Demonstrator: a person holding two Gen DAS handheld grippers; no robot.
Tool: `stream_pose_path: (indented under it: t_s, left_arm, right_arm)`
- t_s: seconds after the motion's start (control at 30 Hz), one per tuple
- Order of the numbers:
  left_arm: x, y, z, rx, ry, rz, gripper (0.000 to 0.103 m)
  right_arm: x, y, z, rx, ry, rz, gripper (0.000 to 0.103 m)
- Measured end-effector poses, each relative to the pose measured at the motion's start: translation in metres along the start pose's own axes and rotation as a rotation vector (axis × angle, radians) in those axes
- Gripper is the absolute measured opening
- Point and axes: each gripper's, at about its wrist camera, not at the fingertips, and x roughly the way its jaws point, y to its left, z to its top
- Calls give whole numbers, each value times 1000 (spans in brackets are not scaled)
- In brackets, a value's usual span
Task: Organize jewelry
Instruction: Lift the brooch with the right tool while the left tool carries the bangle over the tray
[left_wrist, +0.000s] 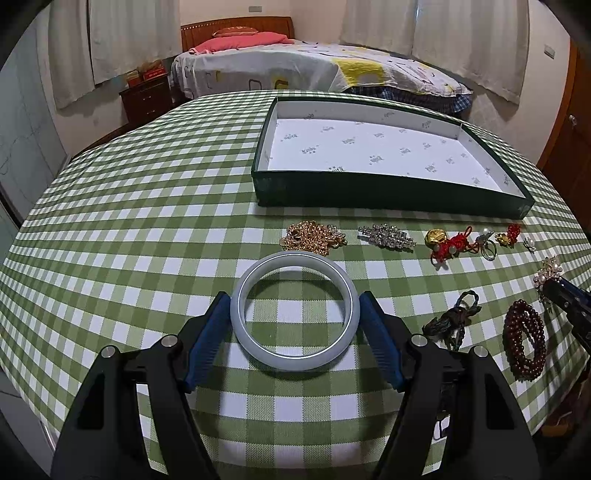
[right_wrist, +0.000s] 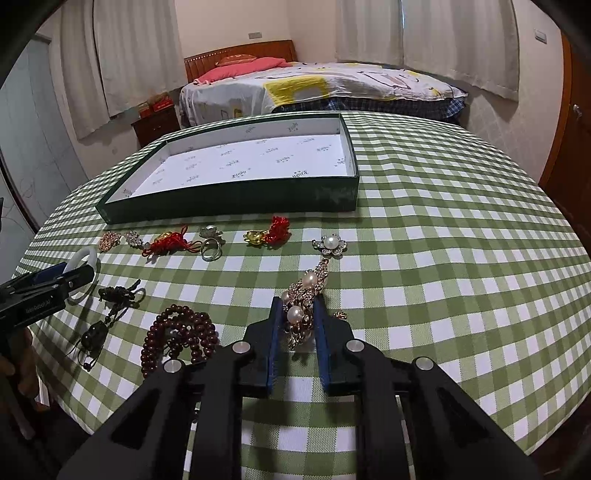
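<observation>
1. Nearest the left wrist camera: left gripper (left_wrist: 295, 314), blue ribbed pads on both outer sides of the pale jade bangle (left_wrist: 295, 308). Pads look in contact and the tongs look pressed onto it; bangle lies flat on the checked tablecloth (left_wrist: 147, 221).
2. Right gripper (right_wrist: 299, 317) is narrowed around the pearl brooch (right_wrist: 304, 306). Reads as pinching it, though the contact itself is partly hidden.
3. Step, as I judge it: both grasps made, nothing moved yet. The green box (left_wrist: 388, 192) is empty, well beyond the row of pieces.
4. Next move calls for lifting each piece clear of the front wall, then setting it down on the white printed liner.
5. Materials: the bangle is smooth, hard and rounded, so slip risk under the pads. The brooch is an irregular gold filigree with pearls.
6. Still loose on the cloth: gold chain (left_wrist: 314, 236), rhinestone clip (left_wrist: 388, 238), red knotted charm (left_wrist: 447, 245), dark bead bracelet (left_wrist: 524, 338).
</observation>
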Motion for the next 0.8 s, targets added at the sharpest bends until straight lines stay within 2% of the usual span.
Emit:
stream_pose_path:
  t_s: [0.57, 0.8]
  left_arm:
    - [-5, 1, 4, -10, -13, -5, 69]
    - [-19, -1, 13, -21, -37, -25, 69]
  right_arm:
    - [-6, -1, 2, 24, -19, 20, 17]
    - [-26, 3, 15, 22, -73, 42, 17]
